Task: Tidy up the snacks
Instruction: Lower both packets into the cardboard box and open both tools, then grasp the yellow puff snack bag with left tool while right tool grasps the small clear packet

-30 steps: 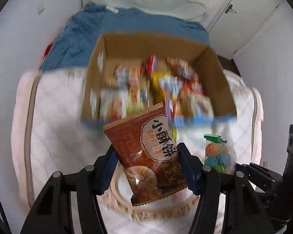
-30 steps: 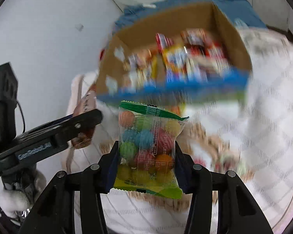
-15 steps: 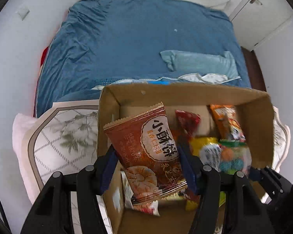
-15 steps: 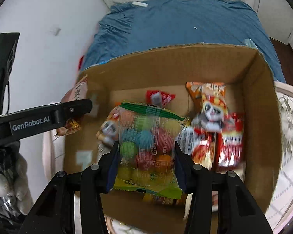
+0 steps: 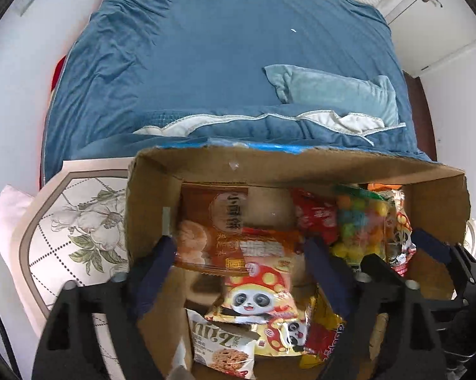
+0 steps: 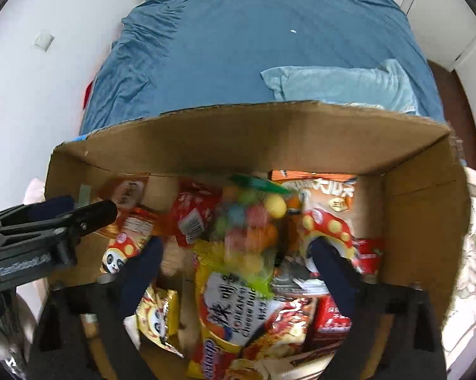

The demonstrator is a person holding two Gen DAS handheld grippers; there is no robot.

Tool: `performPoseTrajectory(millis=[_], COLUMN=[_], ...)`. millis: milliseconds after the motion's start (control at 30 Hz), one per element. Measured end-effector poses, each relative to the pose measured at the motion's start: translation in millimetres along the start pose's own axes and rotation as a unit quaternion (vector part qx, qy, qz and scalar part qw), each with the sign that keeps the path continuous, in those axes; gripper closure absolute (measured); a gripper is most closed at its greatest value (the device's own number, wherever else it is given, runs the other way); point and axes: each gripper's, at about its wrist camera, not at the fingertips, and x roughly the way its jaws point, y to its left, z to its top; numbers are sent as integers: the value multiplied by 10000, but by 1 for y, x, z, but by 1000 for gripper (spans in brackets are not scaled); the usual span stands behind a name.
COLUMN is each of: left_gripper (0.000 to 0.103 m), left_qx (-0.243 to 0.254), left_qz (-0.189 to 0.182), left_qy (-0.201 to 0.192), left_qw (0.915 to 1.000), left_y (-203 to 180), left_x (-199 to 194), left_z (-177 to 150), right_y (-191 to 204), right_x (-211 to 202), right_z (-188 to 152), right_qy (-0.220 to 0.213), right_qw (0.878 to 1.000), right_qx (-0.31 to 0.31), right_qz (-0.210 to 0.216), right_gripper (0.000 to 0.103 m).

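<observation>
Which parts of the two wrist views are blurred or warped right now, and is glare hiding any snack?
Left wrist view: brown biscuit packet motion-smeared, panda packet sharp; fisheye bows the cardboard box rim. Right wrist view: candy-ball bag blurred, nearby packets soft. Daylight even in both; no glare hides a snack.

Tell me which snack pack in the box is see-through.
The bag of coloured candy balls, green strip at its top: its contents show through the clear film. Every other pack in the cardboard box is printed opaque.
</observation>
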Motion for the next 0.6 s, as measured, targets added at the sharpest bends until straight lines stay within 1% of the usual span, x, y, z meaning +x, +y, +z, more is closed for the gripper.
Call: performPoseTrajectory(millis=[67,133,233,300,333,367,467,600], left_gripper=[14,10,10,10,7,0,0,0], left_qx=[-12,-4,-7,-12,-38,-49,-66,40], left_qz=[50,64,67,74,65,56,-12,-31], left_qy=[-33,-71,-150,-218,-261,-290,-391,-593], left_qw=[10000,10000,9999,9997,9996,9996,9992,9982], left_y=[-2,-5,-9,-11,-12,-13,-17,-26], left_x=[-2,-4,-10,-15,-19,-22,-33,-54], left_z=[-2,-5,-12,-17,-21,-24,-34,-49], right_y=[-3,-4,-6,-8,-10,-11,-13,-15], right_x=[-2,-8,-16,-22,-26,-30,-42,-63], right_z=[-1,-6,-15,-20,-23,-26,-35,-54], right_qy=[5,-16,-56,-85,-108,-133,-199,-354], right_qw=[10000,10000,9997,9996,9994,9993,9990,9986], right_qx=[4,-11,-95,-92,-74,-47,-80,-117], right_qz=[4,-63,-232,-264,-306,-339,-381,-387], right_gripper=[5,5,5,5,5,5,4,4])
